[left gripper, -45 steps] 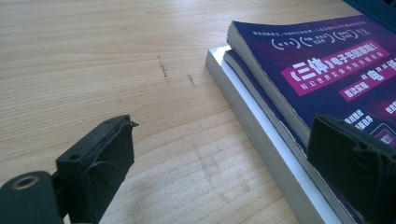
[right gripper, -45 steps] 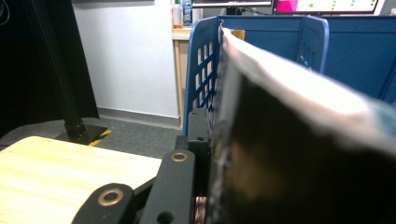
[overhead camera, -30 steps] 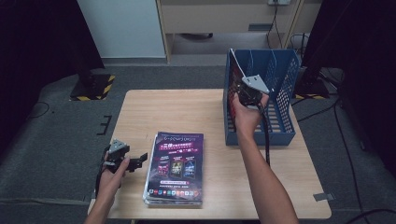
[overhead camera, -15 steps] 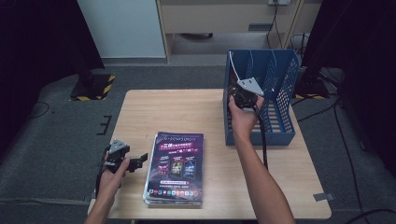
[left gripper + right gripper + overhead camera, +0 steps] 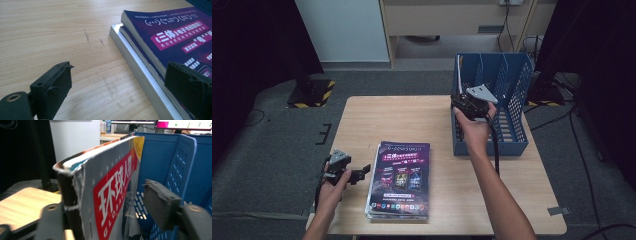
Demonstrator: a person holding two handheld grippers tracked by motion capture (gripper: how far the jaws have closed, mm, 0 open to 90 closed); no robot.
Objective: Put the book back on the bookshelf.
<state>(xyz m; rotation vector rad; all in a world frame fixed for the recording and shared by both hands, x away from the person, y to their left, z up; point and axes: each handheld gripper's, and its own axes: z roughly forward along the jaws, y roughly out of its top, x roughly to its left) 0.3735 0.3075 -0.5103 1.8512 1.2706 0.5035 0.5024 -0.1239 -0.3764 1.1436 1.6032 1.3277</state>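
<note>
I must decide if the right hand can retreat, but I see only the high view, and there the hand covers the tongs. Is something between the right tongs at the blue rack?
Observer: Yes. In the right gripper view a magazine stands upright between the right tongs, beside a divider of the blue rack. The tongs have just been opening, and one pad stands apart from the cover.
Operator: And the left tongs, do they hold the stack?
Observer: No. In the left gripper view the left tongs are open, one pad above the purple cover on top of the stack, the other above the bare table.
</note>
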